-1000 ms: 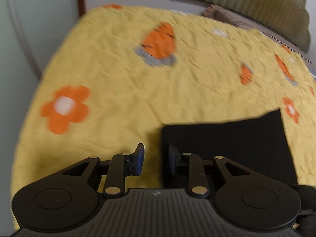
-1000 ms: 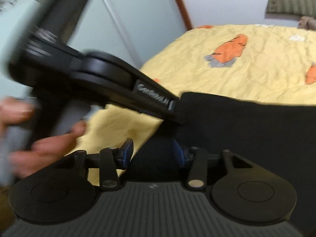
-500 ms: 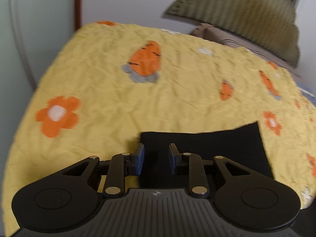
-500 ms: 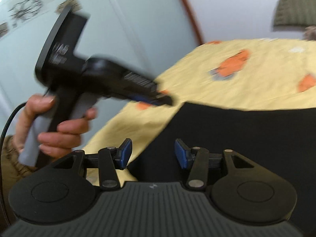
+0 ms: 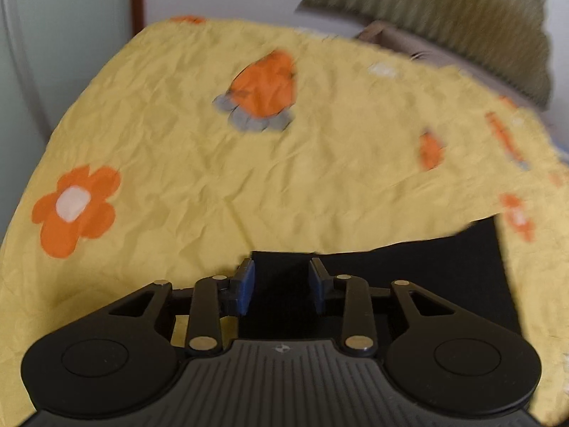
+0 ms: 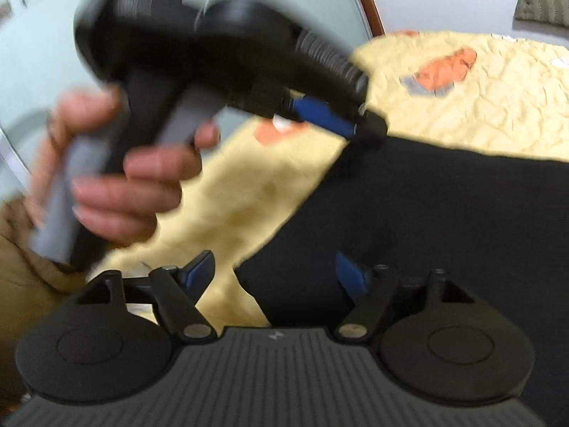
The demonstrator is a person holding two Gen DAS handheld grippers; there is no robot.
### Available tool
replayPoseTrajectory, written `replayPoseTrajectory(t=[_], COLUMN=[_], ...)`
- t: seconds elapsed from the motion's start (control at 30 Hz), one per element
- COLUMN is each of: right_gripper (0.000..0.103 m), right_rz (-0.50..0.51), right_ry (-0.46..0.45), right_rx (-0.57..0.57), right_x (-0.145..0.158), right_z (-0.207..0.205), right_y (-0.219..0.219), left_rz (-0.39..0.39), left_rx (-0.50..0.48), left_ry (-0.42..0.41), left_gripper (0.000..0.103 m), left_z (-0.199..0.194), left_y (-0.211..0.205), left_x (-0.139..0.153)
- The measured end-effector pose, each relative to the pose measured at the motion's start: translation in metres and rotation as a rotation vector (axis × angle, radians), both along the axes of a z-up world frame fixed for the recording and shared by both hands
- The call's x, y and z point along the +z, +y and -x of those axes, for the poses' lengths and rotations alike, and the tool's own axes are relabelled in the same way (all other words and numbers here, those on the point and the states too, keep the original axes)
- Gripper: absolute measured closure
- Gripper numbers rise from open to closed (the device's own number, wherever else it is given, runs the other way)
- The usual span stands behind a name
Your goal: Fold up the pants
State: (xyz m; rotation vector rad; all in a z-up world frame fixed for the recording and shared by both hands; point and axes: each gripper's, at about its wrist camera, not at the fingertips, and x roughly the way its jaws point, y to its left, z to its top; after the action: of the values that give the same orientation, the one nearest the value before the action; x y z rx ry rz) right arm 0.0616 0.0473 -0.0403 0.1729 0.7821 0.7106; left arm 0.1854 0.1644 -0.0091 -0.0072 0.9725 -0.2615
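Note:
Black pants (image 5: 409,277) lie flat on a yellow flowered bedspread (image 5: 284,185). My left gripper (image 5: 281,277) hangs over their far left corner, its jaws opening, with black cloth between the pads and a clear gap on each side. The right wrist view is blurred: a hand (image 6: 142,185) holds that left gripper, whose blue pad (image 6: 327,115) sits at the corner of the pants (image 6: 444,231). My right gripper (image 6: 275,274) is low at the near left edge of the pants. Its jaws are opening wide and straddle that edge without pressing on it.
An olive ribbed cushion (image 5: 444,17) lies at the head of the bed. A pale green panel (image 5: 53,53) and a brown post (image 5: 137,0) stand past the bed's left edge. A tan sleeve (image 6: 21,249) shows at lower left.
The left gripper slid over the pants' corner, so cloth now lies between its jaws, which parted a little. The right jaws spread much wider. The left gripper swung closer in the right view.

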Motion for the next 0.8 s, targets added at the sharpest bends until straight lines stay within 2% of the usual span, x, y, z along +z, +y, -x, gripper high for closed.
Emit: replayPoseTrajectory(t=[0.1,0.13,0.2,0.27,0.33,0.4,0.47,0.53,0.57,0.6,0.63,0.67,0.7,0.77,0.8], right_gripper=[0.032,0.032,0.031,0.024,0.024,0.024,0.021,0.015,0.015,0.016,0.022,0.023,0.023,0.023,0.023], right_rz=[-0.056,-0.06,-0.017,0.031,0.067,0.036,-0.018,-0.065,-0.034,0.073,0.193,0.235,0.181,0.013,-0.012], right_ry=[0.009,-0.019,-0.111,-0.143,-0.131,-0.104,-0.069,-0.037,-0.032,-0.024,-0.026,-0.054,-0.088,-0.083,-0.074], right_rx=[-0.019,-0.037,-0.091,-0.167,-0.277,-0.337,-0.334,-0.302,-0.343,-0.455,-0.576,-0.64,-0.649,-0.6,-0.575], right_x=[0.013,0.023,0.038,0.043,0.041,0.037,0.03,0.018,0.012,0.005,0.003,0.005,0.01,0.02,0.026], right_z=[0.004,0.011,0.02,0.019,0.009,-0.006,-0.021,-0.035,-0.041,-0.05,-0.053,-0.049,-0.042,-0.039,-0.042], right_y=[-0.014,-0.028,-0.06,-0.099,-0.139,-0.174,-0.194,-0.205,-0.211,-0.219,-0.227,-0.239,-0.253,-0.28,-0.288], left_rz=[0.018,0.017,-0.011,-0.021,0.004,0.022,-0.01,-0.078,-0.103,-0.113,-0.103,-0.084,-0.065,-0.016,0.015], left_rx=[0.025,0.026,0.036,0.029,0.011,-0.013,-0.03,-0.017,-0.011,-0.013,-0.022,-0.033,-0.041,-0.068,-0.095], left_ry=[-0.053,-0.062,-0.081,-0.097,-0.097,-0.092,-0.098,-0.119,-0.13,-0.139,-0.154,-0.165,-0.167,-0.172,-0.168], left_gripper=[0.071,0.071,0.07,0.063,0.056,0.05,0.042,0.041,0.041,0.04,0.04,0.04,0.039,0.038,0.037], left_z=[0.013,0.018,0.029,0.04,0.048,0.053,0.054,0.057,0.061,0.065,0.068,0.07,0.07,0.07,0.071], left_y=[0.005,0.005,0.003,-0.005,-0.016,-0.03,-0.043,-0.05,-0.051,-0.052,-0.053,-0.057,-0.063,-0.083,-0.097], left_x=[0.008,0.012,0.017,0.019,0.017,0.011,0.0,-0.009,-0.008,-0.004,0.002,0.008,0.013,0.021,0.023])
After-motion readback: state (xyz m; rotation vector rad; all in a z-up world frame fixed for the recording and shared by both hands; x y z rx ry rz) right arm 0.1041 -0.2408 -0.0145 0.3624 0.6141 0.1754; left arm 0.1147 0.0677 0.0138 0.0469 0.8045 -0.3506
